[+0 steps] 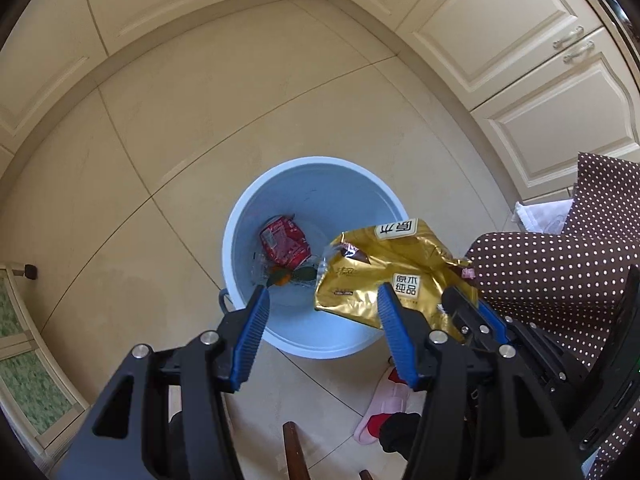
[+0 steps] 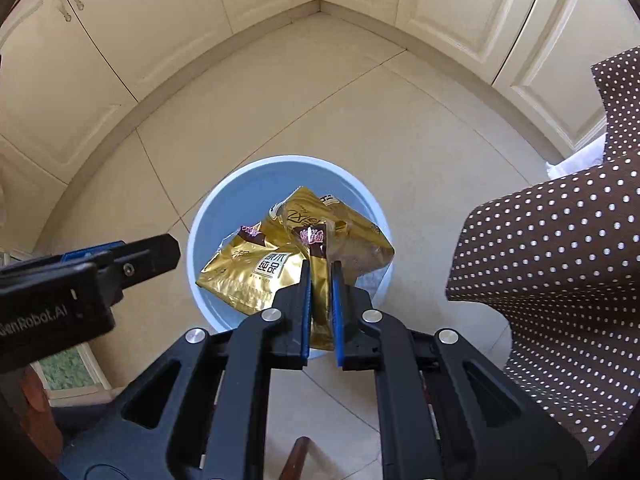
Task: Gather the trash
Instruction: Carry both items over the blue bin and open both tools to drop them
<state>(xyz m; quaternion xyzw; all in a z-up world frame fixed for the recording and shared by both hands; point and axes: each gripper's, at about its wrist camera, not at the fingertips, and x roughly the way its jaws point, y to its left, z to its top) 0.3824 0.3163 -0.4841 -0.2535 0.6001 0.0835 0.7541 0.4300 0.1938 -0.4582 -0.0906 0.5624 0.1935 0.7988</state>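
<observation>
Gold wrapper (image 2: 256,276) pinched in rt tool (image 2: 321,268), over blue bin (image 2: 224,200).

Both point steeply downward. The left hand-held gripper (image 1: 324,300) has its jaws spread apart with nothing between them; the right hand-held gripper (image 2: 321,270) is clamped closed.

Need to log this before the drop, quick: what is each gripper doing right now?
Left gripper: open, nothing between its jaws, above the blue bin.
Right gripper: shut on the gold wrapper, over the bin.
</observation>
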